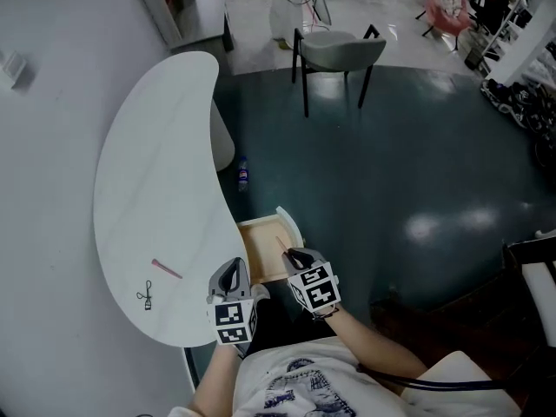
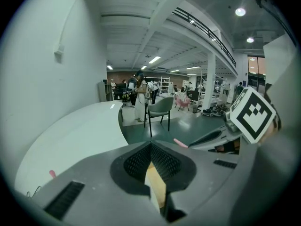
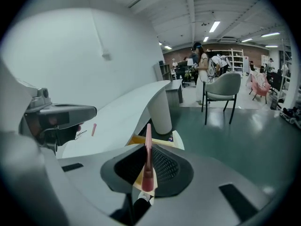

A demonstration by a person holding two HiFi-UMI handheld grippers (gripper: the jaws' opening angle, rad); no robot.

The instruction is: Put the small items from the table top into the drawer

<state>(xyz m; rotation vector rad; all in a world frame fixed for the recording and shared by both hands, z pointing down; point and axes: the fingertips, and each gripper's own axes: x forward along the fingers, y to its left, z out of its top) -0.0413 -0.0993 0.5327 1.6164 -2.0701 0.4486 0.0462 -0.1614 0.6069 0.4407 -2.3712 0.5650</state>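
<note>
Open drawer (image 1: pixel 257 248), right tongs (image 1: pixel 295 256) gripping pink stick (image 3: pixel 147 161) over it

Tiny tabletop item (image 1: pixel 146 296), unidentifiable

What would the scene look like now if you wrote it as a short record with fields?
right hand-held gripper: shut on a pink stick, at the open drawer
left hand-held gripper: shut, empty, near the table edge
on table: second pink stick; small metal tool
</note>
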